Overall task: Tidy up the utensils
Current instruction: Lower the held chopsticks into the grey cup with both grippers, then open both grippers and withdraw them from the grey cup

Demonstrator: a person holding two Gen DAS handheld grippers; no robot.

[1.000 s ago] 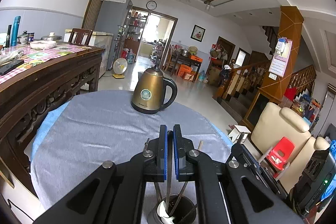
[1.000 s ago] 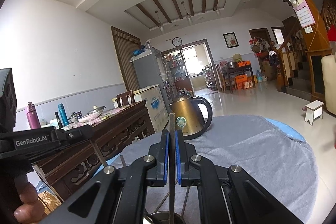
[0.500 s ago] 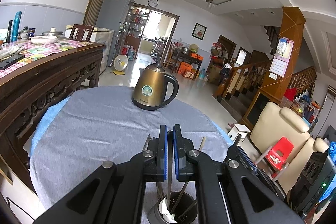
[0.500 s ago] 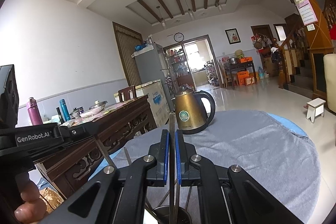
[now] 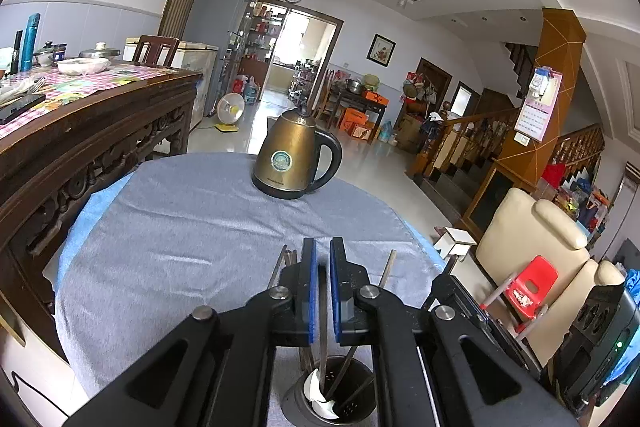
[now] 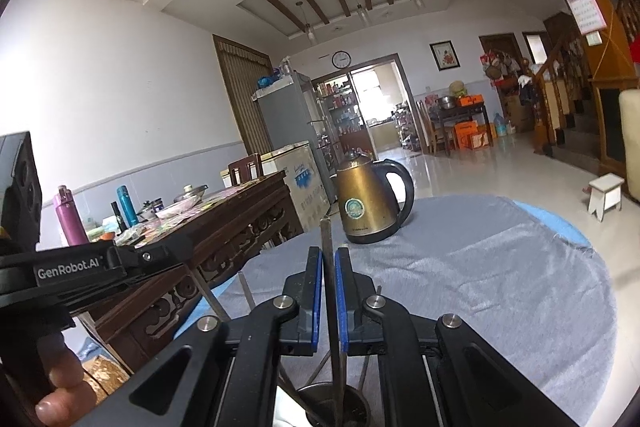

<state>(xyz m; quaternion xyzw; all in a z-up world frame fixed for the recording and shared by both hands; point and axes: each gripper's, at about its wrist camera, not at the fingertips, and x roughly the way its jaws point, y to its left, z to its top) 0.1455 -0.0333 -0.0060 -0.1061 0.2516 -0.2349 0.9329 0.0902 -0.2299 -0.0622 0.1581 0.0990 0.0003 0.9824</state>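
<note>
My right claw (image 6: 328, 295) was pinched on a thin chopstick (image 6: 326, 247) standing into the holder (image 5: 332, 393) at the table's near edge, and my left claw (image 5: 323, 291) likewise gripped a slim utensil (image 5: 322, 311) over it. Loosened carelessly, either stick could have tipped past the rim onto the grey cloth (image 5: 192, 235) or knocked the crowded holder over.

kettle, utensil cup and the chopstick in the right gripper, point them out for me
kettle (image 5: 290, 155), left wrist view, on the round badge on its brass body
utensil cup (image 5: 362, 373), left wrist view, on its perforated inner wall
chopstick (image 6: 327, 247), right wrist view, on the shaft above the pads
</note>
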